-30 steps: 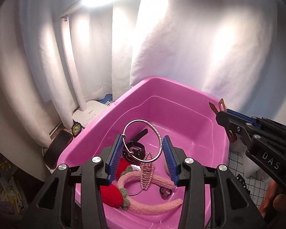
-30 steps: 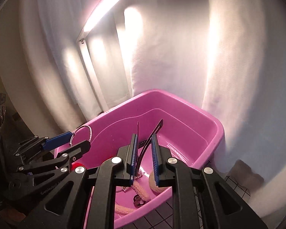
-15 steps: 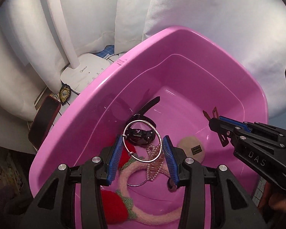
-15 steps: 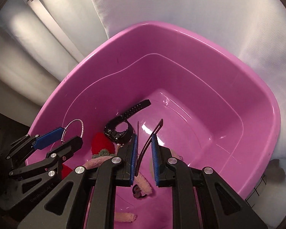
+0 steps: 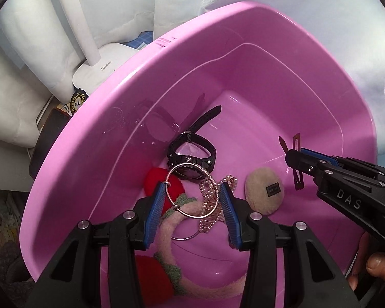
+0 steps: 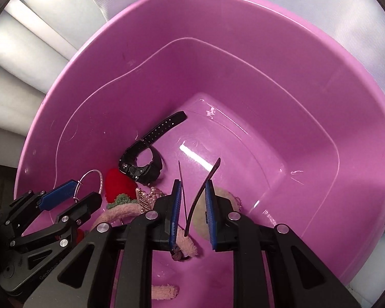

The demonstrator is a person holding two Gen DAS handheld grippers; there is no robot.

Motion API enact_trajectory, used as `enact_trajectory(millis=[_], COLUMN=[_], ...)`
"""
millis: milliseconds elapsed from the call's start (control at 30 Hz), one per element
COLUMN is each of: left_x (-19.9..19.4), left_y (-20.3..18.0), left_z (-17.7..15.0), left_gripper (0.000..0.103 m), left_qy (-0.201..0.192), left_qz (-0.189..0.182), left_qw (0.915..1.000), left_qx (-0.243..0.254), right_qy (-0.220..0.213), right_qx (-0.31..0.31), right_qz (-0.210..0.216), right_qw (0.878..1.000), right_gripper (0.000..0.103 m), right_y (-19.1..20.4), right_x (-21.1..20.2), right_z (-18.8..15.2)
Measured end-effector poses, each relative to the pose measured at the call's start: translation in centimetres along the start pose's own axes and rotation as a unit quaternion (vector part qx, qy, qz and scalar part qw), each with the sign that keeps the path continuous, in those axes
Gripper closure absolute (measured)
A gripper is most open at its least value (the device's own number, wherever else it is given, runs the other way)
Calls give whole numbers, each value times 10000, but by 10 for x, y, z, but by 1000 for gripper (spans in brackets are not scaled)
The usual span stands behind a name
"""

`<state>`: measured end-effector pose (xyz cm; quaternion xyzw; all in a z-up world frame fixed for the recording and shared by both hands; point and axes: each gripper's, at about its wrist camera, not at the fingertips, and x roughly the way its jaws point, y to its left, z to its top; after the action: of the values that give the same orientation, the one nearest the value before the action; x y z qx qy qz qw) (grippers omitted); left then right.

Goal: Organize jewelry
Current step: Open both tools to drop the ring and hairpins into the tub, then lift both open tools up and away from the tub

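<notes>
A pink basin (image 5: 89, 133) fills both views. My left gripper (image 5: 192, 187) hangs over its floor, shut on a silver bangle (image 5: 168, 184). Under it lie a black watch (image 5: 192, 154), a pearl hair claw (image 5: 213, 192), a beige round puff (image 5: 264, 192) and a fuzzy pink headband with red strawberries (image 5: 172, 220). My right gripper (image 6: 192, 183) points down into the basin (image 6: 320, 51). Its jaws are opening, and a dark hair clip (image 6: 202, 192) still stands between the pads with its two prongs spread against them. The left gripper (image 6: 84, 192) shows at the lower left, beside the watch (image 6: 141, 166).
A white lamp base (image 5: 97, 69) and a dark phone (image 5: 46, 138) sit just outside the basin's left rim. White cloth hangs behind the basin. A person's finger (image 5: 377, 264) shows behind the right gripper (image 5: 295, 154).
Both grippers tipped downward and sank into the basin. The right jaws have widened, and the clip's prongs have spread apart with them. The bangle stays in the left gripper.
</notes>
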<state>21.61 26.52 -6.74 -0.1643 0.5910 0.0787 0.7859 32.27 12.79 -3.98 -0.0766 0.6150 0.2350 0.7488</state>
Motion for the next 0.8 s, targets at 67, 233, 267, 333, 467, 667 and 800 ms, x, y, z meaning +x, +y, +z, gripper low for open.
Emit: enact_trajectory(millis=[67,233,267,333,467,667,800], left_x=[1,-3,-3,-4,-5,-10,-17], left_y=[1,6,6,5,6,6,8], left_z=[0,1,0,-2,-4,-7,-10], left_gripper=[53,32,31,31,31,31,31], left_qy=[35,-40,-24,-47,-64,-130,-211], left_qz=[23,4,17,45,46,70,74], left_qw=[10000,9999,10000,10000,10000,9999,9998], left_qx=[-10,-110,-90,-53,-58,-9,-9], right_qy=[-7,-124,-146,-165,-196,-211,-228], right_qx=[-13,-57,-44,-39,-35,-41,-33], right_qz=[-5,-63,-54,-38,-33,8,51], right_qw=[10000,9999,9999,9998,9998,9998,9997], right_gripper=[66,55,55,55,55,55,55], right_y=[0,3,2,2,4,2,3], right_x=[1,-1,-3,-4,-5,-7,-7], right_z=[-1,-3,-4,-5,-7,-12,-15])
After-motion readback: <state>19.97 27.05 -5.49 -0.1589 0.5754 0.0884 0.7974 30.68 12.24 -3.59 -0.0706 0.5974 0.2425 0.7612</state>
